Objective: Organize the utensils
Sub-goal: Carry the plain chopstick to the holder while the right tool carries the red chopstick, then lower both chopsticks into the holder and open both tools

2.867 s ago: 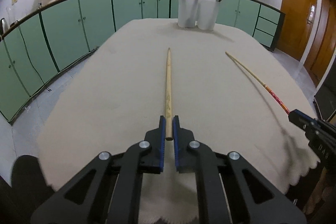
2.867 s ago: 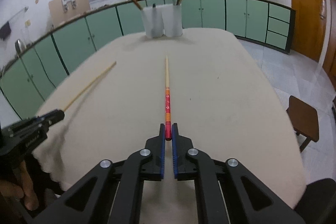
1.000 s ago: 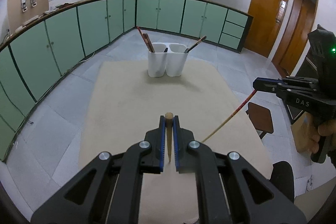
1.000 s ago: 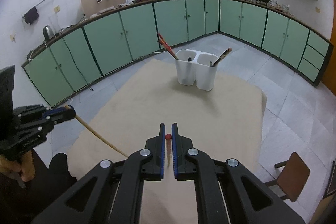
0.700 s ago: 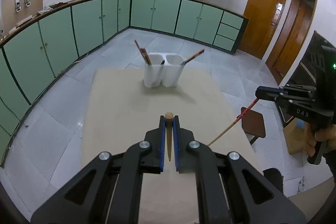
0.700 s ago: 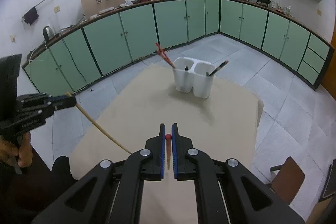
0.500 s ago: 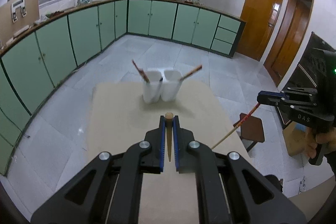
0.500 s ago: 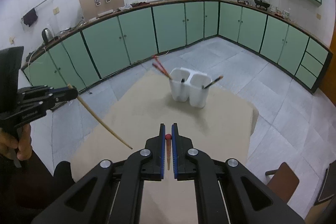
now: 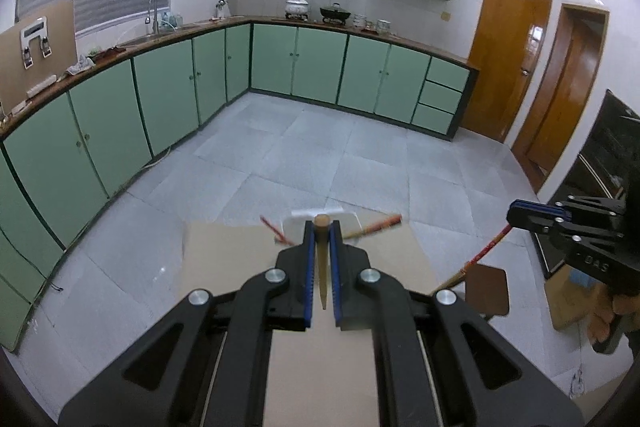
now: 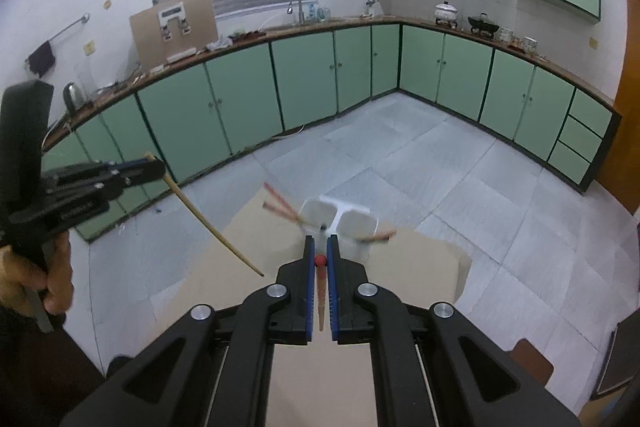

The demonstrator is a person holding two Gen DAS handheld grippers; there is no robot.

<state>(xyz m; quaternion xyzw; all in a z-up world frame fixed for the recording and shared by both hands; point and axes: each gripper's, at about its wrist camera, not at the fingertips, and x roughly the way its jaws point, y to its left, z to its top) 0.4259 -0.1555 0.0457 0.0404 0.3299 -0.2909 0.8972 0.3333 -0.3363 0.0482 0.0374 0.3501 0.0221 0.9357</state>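
My left gripper (image 9: 321,227) is shut on a plain wooden chopstick (image 9: 321,259), which hangs point down between its jaws. The same chopstick (image 10: 212,227) shows in the right wrist view, slanting down from the left gripper (image 10: 154,165). My right gripper (image 10: 320,241) is shut on a red-ended chopstick (image 10: 320,279), also point down. That chopstick (image 9: 476,257) appears in the left wrist view below the right gripper (image 9: 516,215). A white two-cup utensil holder (image 10: 340,221) with several chopsticks stands far below on the beige table (image 10: 420,267), partly hidden by my jaws.
Green cabinets (image 9: 168,99) run along the walls around a grey tiled floor (image 9: 320,155). A brown stool (image 9: 486,287) stands right of the table. Wooden doors (image 9: 508,67) are at the right. A person's hand (image 10: 52,275) holds the left gripper's handle.
Both grippers have risen well above the table with their chopsticks. The holder and table have shrunk and slid down in both views, now lying just behind the fingertips.
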